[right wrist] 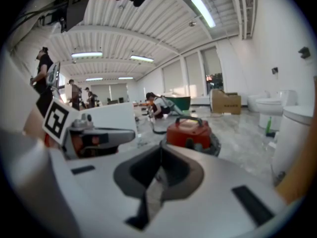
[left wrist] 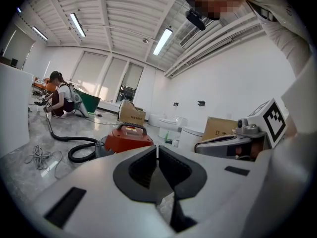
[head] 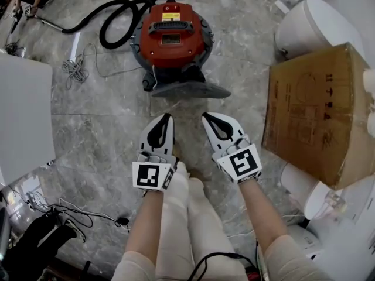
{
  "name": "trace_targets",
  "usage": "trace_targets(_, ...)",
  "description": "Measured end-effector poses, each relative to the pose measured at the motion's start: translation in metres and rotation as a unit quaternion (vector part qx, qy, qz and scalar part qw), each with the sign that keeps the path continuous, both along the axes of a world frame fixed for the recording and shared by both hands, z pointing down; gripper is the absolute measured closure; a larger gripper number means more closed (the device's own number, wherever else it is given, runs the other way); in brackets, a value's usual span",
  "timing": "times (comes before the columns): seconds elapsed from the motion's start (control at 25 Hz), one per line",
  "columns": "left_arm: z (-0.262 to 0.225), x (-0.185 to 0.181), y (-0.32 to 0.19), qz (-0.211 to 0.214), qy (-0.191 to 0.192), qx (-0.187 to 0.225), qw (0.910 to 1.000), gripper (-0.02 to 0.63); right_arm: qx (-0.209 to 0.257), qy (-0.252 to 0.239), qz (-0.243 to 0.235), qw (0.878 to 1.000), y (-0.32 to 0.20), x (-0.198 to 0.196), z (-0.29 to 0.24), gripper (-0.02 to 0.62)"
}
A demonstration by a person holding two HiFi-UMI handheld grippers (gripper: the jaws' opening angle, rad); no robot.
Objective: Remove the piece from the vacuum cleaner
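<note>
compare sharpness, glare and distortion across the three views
Head view: evenly lit and sharp, the vacuum cleaner crisp, soft sheen on the marble floor. Left gripper view: heavy fisheye with dark corners, ceiling lights glaring bright, the left tool slightly soft up close. Right gripper view: same fisheye, blurrier overall, the right tool and the vacuum cleaner both soft.

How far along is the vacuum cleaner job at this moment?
Done: nothing visible; the grey piece sits against the front of the red vacuum cleaner, seemingly attached. In hand: nothing; the left gripper and right gripper are both shut and empty, short of the vacuum cleaner. Left: reach in, grip the piece, pull it off.
</note>
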State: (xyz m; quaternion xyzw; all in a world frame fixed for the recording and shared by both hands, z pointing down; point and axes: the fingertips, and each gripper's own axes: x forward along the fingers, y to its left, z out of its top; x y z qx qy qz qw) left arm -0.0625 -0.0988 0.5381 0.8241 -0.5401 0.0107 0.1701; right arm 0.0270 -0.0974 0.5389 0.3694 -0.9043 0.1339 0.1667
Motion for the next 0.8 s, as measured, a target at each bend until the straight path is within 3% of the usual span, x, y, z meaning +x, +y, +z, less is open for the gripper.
trace_targets(0.2, 0.015, 0.001, -0.019, 0.013, 0.007, -0.009, 0.9999, 0.586, -0.016, 0.027, -0.014, 0.999, -0.02, 0.008, 0.02, 0.581)
trace_targets(0.48, 0.039, 0.015, -0.032, 0.023, 0.03, -0.036, 0.9986, 0.586, -0.033, 0.105, -0.046, 0.993, -0.049, 0.024, 0.05, 0.578)
trace_targets(0.8, 0.06, 0.029, -0.042, 0.016, 0.051, -0.063, 0.9966, 0.586, -0.063, 0.202, -0.106, 0.972, -0.073, 0.034, 0.081, 0.47)
